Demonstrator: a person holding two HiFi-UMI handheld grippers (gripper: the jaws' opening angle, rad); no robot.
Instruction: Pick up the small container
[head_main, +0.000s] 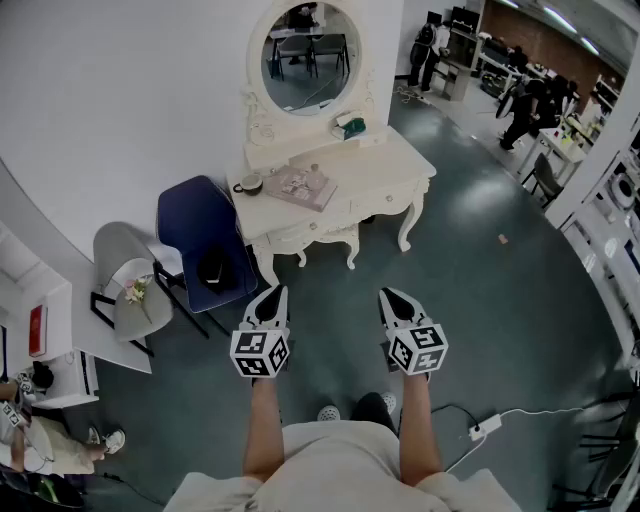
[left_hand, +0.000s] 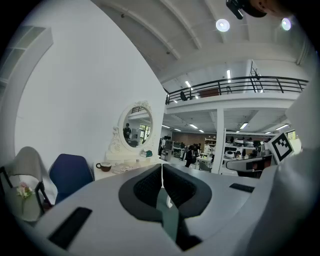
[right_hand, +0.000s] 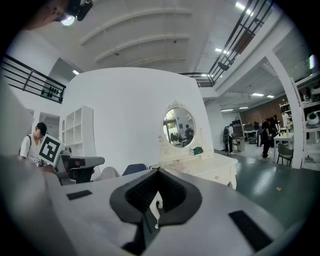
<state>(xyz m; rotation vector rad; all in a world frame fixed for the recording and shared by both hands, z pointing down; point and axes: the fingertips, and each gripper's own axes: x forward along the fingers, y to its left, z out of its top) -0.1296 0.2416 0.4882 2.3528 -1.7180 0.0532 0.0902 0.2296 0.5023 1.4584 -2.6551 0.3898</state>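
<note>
A white dressing table (head_main: 385, 175) with an oval mirror (head_main: 305, 50) stands ahead of me against the wall. On it are a small teal container (head_main: 352, 127) by the mirror's base, a tiny bottle (head_main: 315, 170), a dark cup (head_main: 248, 184) and a magazine (head_main: 300, 188). The teal container (left_hand: 148, 154) also shows far off in the left gripper view, and the same teal container (right_hand: 198, 150) in the right gripper view. My left gripper (head_main: 273, 294) and right gripper (head_main: 391, 297) hang side by side over the floor, well short of the table. Both are shut and hold nothing.
A blue chair (head_main: 205, 240) and a grey chair with flowers (head_main: 130, 290) stand left of the table. A white shelf unit (head_main: 50, 345) is at far left, with a seated person below it. A power strip (head_main: 485, 426) lies on the floor. People stand at desks at back right.
</note>
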